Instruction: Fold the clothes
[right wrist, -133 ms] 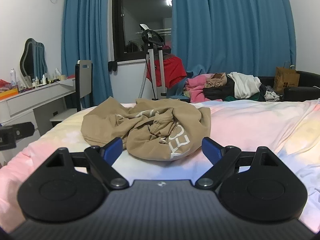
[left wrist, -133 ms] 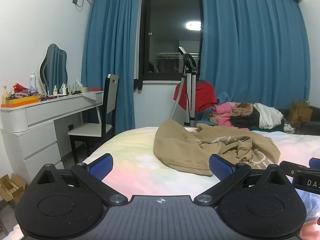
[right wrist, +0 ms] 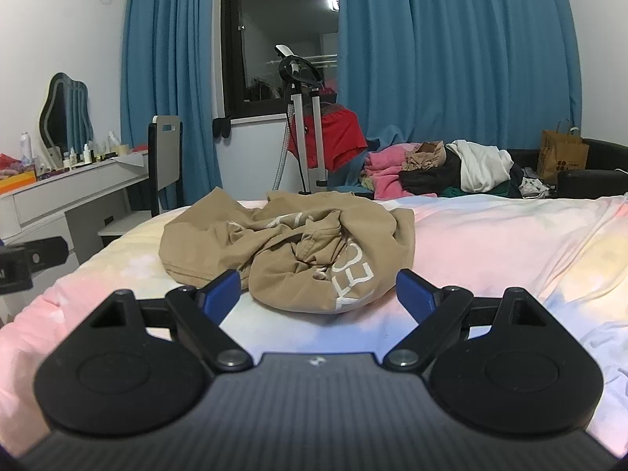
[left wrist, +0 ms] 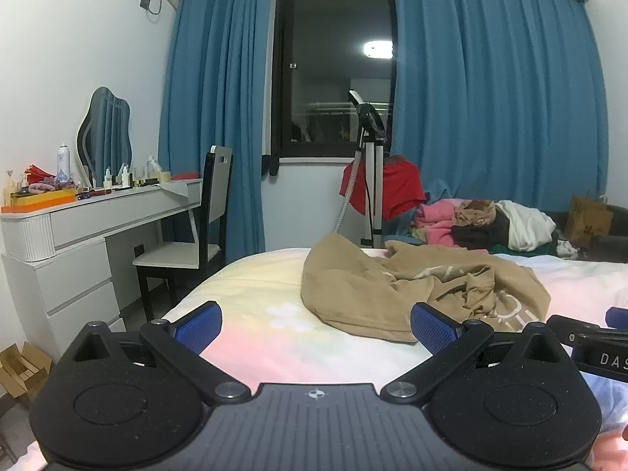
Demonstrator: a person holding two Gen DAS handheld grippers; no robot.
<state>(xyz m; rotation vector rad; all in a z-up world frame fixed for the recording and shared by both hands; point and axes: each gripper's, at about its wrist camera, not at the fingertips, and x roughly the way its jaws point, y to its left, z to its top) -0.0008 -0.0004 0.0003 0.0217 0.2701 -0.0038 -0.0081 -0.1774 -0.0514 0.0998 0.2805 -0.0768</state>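
a crumpled tan cotton garment with white lettering (right wrist: pixel 290 251) lies bunched in the middle of the right wrist frame, on the pastel pink-and-yellow bedsheet (right wrist: pixel 490 235); nothing is smoothed or folded yet, so the job looks barely begun. the right gripper (right wrist: pixel 318 288) hovers low in front of the heap, blue pads apart and empty, likely lined up to pinch the near hem. the left gripper (left wrist: pixel 316 325) sits at the bottom of its own frame, jaws spread wide, nothing between them, the garment to its upper right. a pile of mixed clothes (right wrist: pixel 443 168) waits at centre right, probably next in line.
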